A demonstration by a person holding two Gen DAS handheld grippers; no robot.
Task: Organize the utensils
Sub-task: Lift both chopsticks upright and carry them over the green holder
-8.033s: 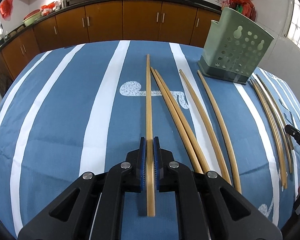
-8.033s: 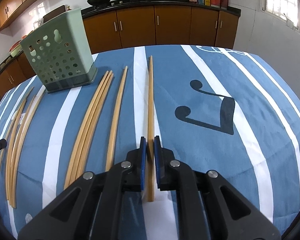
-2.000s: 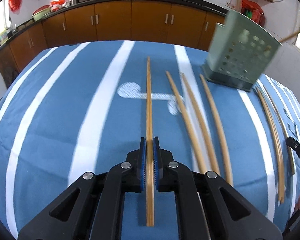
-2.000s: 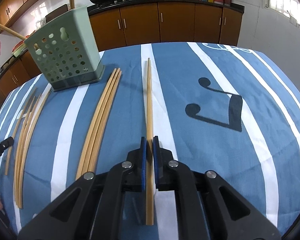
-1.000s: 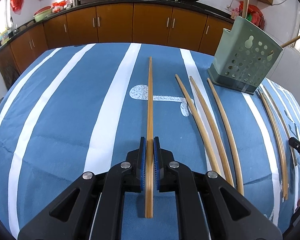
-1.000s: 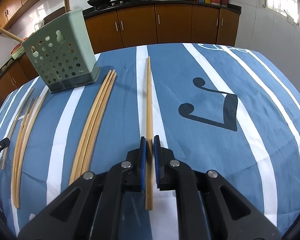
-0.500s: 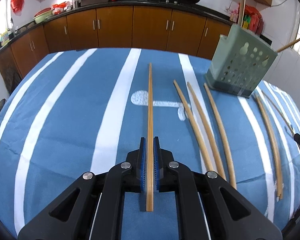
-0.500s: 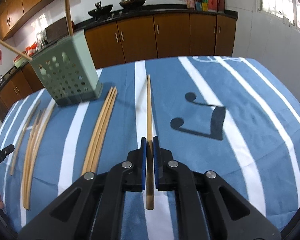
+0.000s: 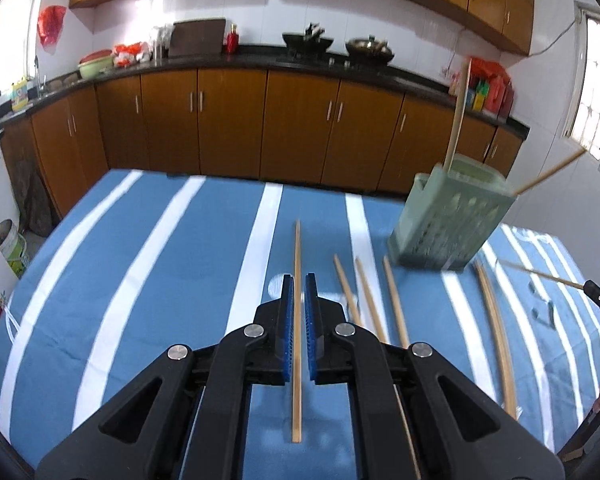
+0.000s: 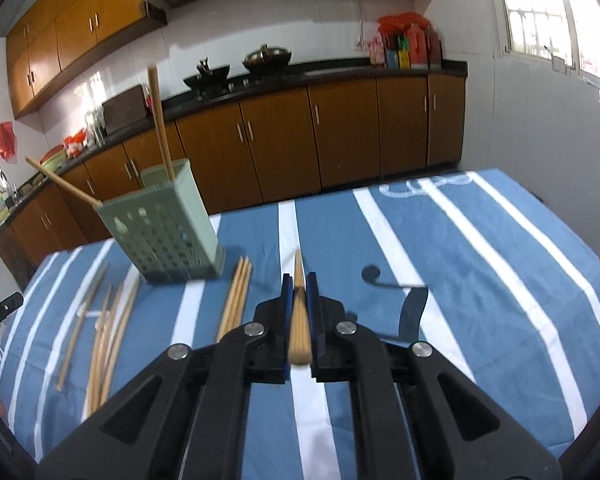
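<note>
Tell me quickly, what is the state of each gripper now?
Left gripper: shut on a chopstick.
Right gripper: shut on another chopstick.

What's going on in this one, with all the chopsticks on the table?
A person holds a gripper in each hand. The left gripper is shut on one chopstick, and the right gripper is shut on another chopstick. Two chopsticks already stand in the green holder. Several loose chopsticks are on the striped blue tablecloth.
</note>
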